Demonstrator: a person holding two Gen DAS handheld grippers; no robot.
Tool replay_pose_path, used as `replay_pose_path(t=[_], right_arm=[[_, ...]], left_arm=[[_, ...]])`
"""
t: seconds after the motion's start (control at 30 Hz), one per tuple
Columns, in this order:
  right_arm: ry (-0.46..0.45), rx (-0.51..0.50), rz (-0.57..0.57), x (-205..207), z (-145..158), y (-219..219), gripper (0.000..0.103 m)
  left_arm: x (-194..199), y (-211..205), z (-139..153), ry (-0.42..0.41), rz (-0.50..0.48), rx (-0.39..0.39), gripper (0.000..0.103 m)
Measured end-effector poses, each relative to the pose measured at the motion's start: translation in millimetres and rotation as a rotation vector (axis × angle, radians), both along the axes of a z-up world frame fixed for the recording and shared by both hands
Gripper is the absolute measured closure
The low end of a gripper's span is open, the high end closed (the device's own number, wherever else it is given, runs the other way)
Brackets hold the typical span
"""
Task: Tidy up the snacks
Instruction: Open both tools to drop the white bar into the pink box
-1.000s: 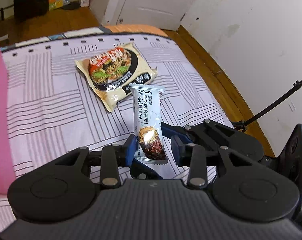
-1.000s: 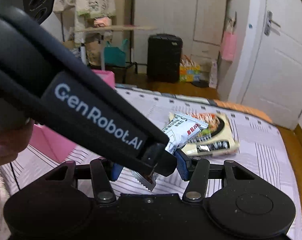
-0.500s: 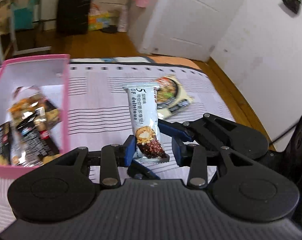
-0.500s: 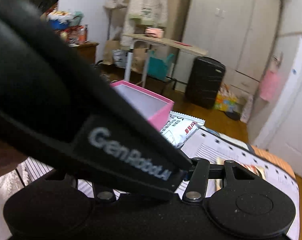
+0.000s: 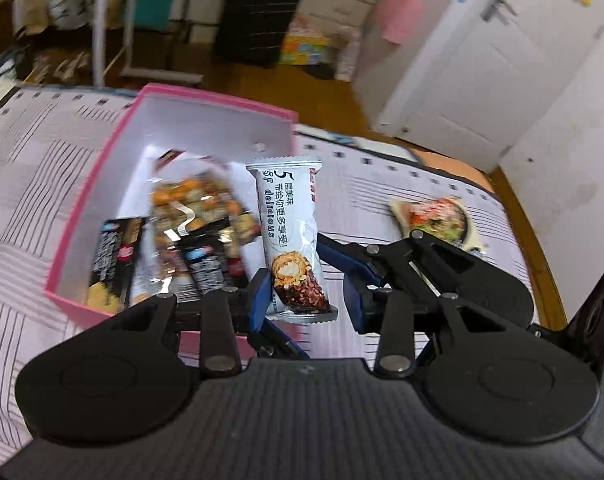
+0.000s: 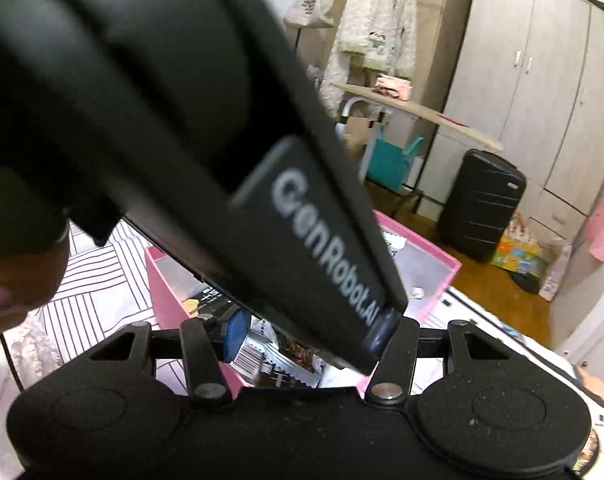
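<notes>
Striped bed sheet [image 5: 30, 184] holds a pink box [image 5: 102, 184] on the left, with snack packets [image 5: 198, 216] inside. In the middle, the left gripper [image 5: 305, 300] pinches a white snack bar [image 5: 294, 232] upright by the box's right wall. A noodle packet [image 5: 437, 216] lies further right, and I cannot tell the right gripper's [image 6: 305, 340] grip.

One pink box [image 5: 102, 184], one white snack bar [image 5: 292, 236], one noodle packet [image 5: 437, 218], one black suitcase [image 5: 258, 16], two grippers.
</notes>
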State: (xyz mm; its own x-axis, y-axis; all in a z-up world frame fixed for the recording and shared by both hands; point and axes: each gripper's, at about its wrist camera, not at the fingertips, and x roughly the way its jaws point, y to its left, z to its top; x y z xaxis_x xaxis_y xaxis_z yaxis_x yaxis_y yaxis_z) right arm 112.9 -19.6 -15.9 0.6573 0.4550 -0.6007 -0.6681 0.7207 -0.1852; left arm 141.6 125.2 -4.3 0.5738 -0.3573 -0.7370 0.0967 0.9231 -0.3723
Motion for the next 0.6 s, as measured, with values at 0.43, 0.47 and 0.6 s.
replay_pose_path(t=[0.43,0.47,0.6], right_arm=[[0.025,-0.020,-0.018,6,-17,-19,0.019],[0.029,-0.016,-0.023,3,-13,-28,0.019],[0.072,0.036,-0.066,-14,11,-67,0.019]], left_arm=[[24,12,-34,0.062,0.081,0.118,0.050],[23,13,-31,0.053,0.072,0.107,0.049],[16,9,-12,0.009,0.015,0.090,0.049]])
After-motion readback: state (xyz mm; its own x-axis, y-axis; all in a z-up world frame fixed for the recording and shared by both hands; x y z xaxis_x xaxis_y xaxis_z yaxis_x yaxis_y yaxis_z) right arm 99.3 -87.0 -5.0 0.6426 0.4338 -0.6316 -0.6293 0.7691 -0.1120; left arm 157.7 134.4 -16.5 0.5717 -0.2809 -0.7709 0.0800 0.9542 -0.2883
